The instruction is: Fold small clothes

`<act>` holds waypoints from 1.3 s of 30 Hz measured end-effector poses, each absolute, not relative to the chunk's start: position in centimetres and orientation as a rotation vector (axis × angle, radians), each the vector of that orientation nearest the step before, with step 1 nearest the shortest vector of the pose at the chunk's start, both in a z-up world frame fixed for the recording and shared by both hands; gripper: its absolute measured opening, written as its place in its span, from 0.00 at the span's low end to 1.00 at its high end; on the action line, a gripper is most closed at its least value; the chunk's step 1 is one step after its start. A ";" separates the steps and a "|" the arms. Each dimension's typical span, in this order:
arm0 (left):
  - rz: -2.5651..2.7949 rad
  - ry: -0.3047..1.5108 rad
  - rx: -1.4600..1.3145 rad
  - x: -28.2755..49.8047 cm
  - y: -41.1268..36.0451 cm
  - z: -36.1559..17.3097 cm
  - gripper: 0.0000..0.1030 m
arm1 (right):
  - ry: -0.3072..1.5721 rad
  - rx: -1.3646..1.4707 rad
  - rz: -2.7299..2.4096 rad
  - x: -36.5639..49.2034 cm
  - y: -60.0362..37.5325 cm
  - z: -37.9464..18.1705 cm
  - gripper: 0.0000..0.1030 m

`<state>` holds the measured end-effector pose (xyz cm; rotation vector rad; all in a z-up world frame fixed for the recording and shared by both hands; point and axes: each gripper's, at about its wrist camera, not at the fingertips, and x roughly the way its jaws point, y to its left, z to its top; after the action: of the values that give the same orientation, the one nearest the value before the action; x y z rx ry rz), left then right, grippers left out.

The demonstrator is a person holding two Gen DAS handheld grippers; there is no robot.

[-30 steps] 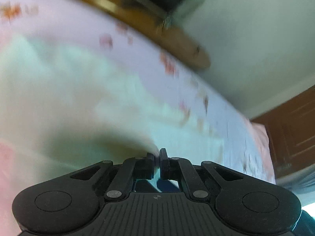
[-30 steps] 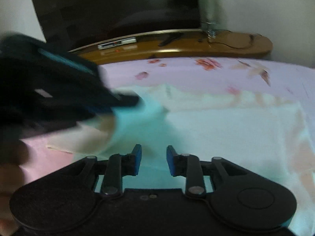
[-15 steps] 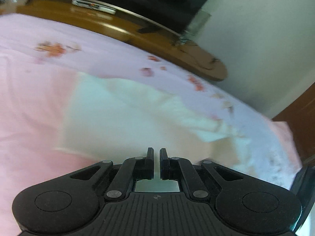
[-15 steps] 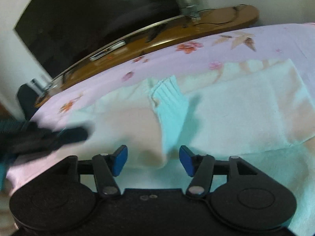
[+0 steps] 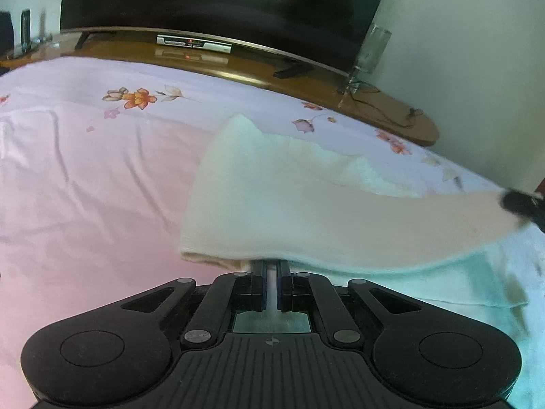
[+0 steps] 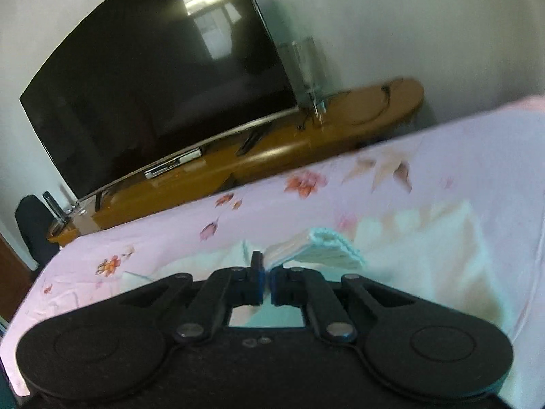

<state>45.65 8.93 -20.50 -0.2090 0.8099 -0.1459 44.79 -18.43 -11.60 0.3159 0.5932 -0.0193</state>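
Bedsheet [image 5: 85, 187], pink and flowered, fills both views, with a television [image 6: 153, 78] at twelve o'clock. Pale sweater [image 5: 306, 211] lies on it; left gripper [image 5: 270, 269] pinches its near hem, while right gripper [image 6: 267, 274] has just closed on its ribbed cuff [image 6: 320, 248].

The tips of the left gripper [image 5: 271, 269] are covered by the pale cream knitted garment [image 5: 289, 211]. A blurred black object [image 5: 521, 202] is cut off at the right edge.

black ribbed left gripper [image 5: 270, 279] with blue-lined jaws, silver pivot screws
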 end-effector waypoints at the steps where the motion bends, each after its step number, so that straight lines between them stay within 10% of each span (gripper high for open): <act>1: -0.141 0.801 -0.209 45.8 9.0 -20.7 0.03 | 0.608 0.309 -0.037 44.8 -19.1 -12.0 0.05; 15: -0.122 0.709 -0.228 44.6 9.8 -21.4 0.02 | 0.741 0.244 -0.263 43.1 -23.9 -18.7 0.05; 18: -0.135 0.715 -0.206 44.3 9.4 -21.3 0.02 | 0.714 0.367 -0.223 42.7 -25.0 -18.2 0.22; 32: -0.147 0.714 -0.162 44.0 8.8 -21.4 0.02 | 0.450 0.139 -0.144 40.1 -24.1 -15.1 0.05; 39: -0.146 0.724 -0.148 44.0 8.6 -21.3 0.02 | 0.708 0.323 -0.252 40.4 -27.6 -19.0 0.05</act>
<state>44.04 8.61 -21.25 -0.1483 0.7241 -0.1464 40.39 -27.56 -19.05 0.3230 0.7083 -0.2520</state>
